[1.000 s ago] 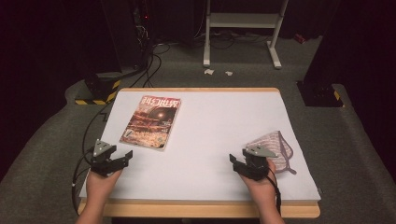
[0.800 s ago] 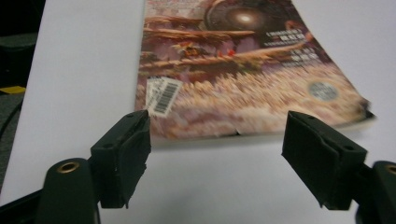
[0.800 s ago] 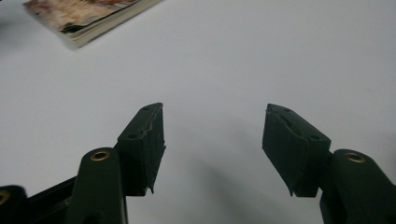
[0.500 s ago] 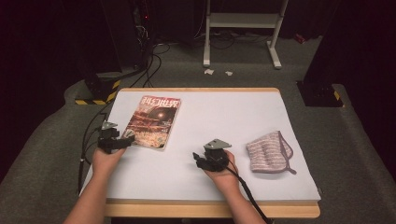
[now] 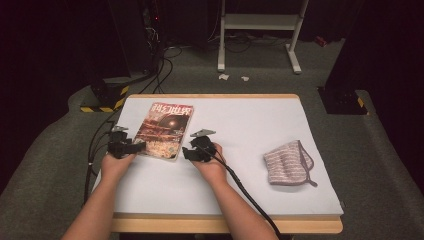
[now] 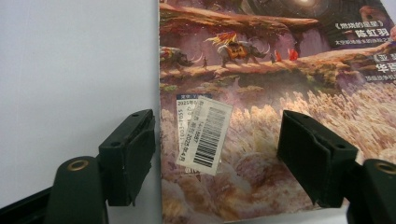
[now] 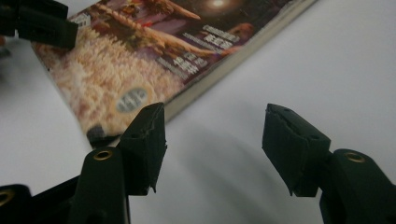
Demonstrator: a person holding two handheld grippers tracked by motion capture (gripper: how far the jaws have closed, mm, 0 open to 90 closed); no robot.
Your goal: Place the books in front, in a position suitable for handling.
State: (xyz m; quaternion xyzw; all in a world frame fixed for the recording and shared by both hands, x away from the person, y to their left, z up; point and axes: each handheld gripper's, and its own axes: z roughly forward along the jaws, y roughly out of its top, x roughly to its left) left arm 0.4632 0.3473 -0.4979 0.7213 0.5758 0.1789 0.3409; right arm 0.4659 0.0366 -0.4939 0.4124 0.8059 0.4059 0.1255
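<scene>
Left gripper [image 5: 131, 148]: in the high view, at the near left corner of the magazine; its own view shows the jaws standing apart, one over the bare bench just off the magazine's long edge, the other over the cover, neither pressing on it; they have just been closing a little, with the cover's corner between them.
Right gripper [image 5: 192, 151]: just beside the magazine's near right corner; jaws apart over bare bench, nothing between them; they have just been opening a little. In the right gripper view the near corner lies close by one jaw.
Magazine [image 5: 164, 129]: flat on the left half of the bench, cover up, long axis running from the near edge to the far edge and leaning slightly right at the far end; title band at the far end, upside down to the person.
Magazine make: thin rectangular paperback, glossy printed cover in reds, browns and pale pinks; pale page block along the edge in the right gripper view.
Barcode sticker [image 6: 204, 136]: white paper label, tilted, near the cover's near left corner.
Pouch [image 5: 288, 162]: soft striped fabric, rounded shape, lying flat well apart to the right.
Bench [image 5: 250, 120]: smooth matt white top, pale wooden rim.
</scene>
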